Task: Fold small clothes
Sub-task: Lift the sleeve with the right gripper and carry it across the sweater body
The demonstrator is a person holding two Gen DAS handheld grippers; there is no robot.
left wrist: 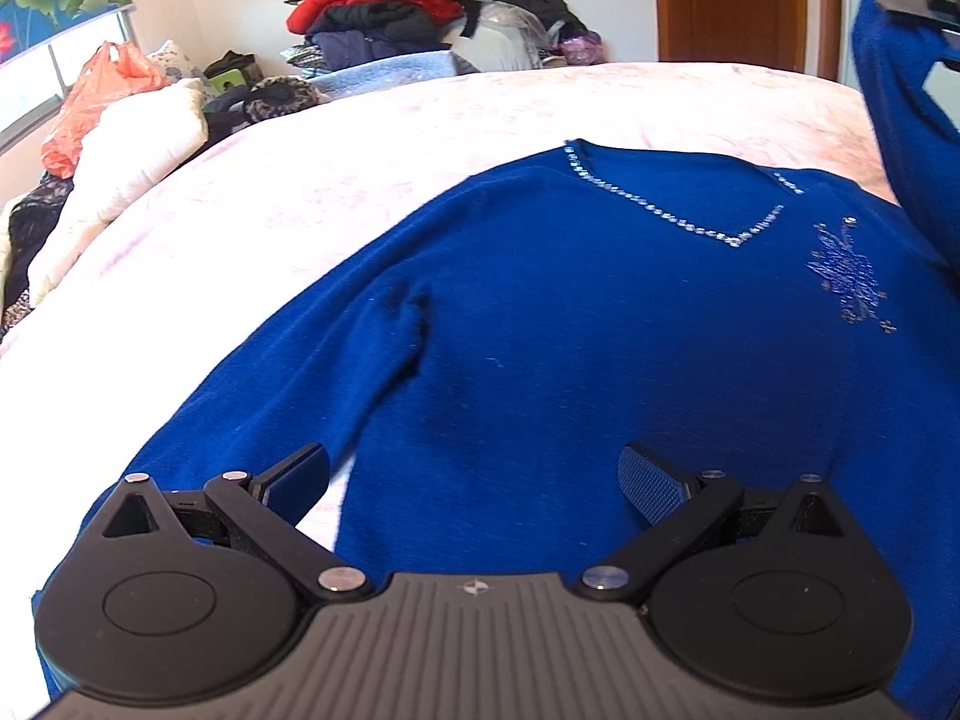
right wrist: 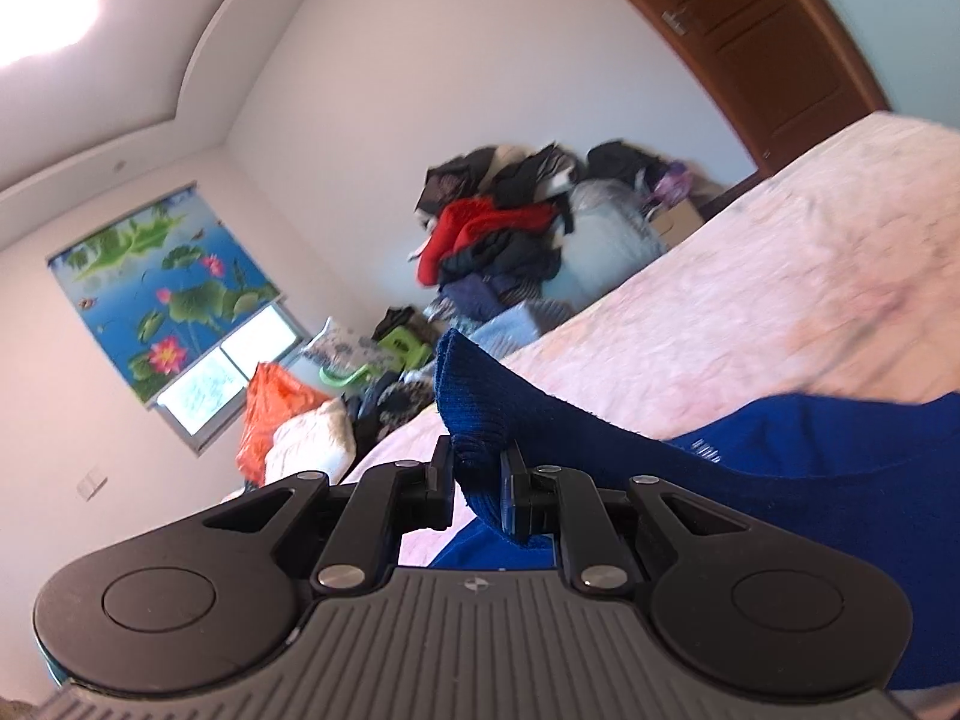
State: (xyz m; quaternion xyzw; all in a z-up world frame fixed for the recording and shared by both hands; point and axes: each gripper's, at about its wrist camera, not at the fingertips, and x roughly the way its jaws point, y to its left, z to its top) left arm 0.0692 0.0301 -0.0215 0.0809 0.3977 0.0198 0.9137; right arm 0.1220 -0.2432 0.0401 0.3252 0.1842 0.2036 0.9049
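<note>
One blue sweater (left wrist: pixel 540 312) lies spread flat on the pink bed (left wrist: pixel 360 138), filling the middle of the left wrist view. Its shiny bead neckline (left wrist: pixel 666 213) sits toward 1 o'clock, and a sparkly flower patch (left wrist: pixel 849 276) sits at 3 o'clock. The sweater's bottom edge is hidden under the left tongs (left wrist: pixel 474 480), which are spread wide apart and grip nothing; they hang just over the cloth at 6 o'clock.

At 2 o'clock in that view, one sleeve (left wrist: pixel 894 96) hangs up in the air. Its top is cut off by the picture edge, and only a dark bit of the other tool shows there.

In the right wrist view, the right tongs (right wrist: pixel 477 480) are squeezed tight on the ribbed sleeve cuff (right wrist: pixel 474 402), which pokes up between the fingers. The rest of the sweater runs off toward 4 o'clock and is partly blurred.

Far back stands a pile of clothes (right wrist: pixel 498 234) at 12 o'clock, too jumbled to sort out. A lotus flower blind (right wrist: pixel 162 282) hangs at 9 o'clock, above an orange bag (right wrist: pixel 270 414). A brown door (right wrist: pixel 774 30) is cut off at 1 o'clock. No words can be read anywhere.
</note>
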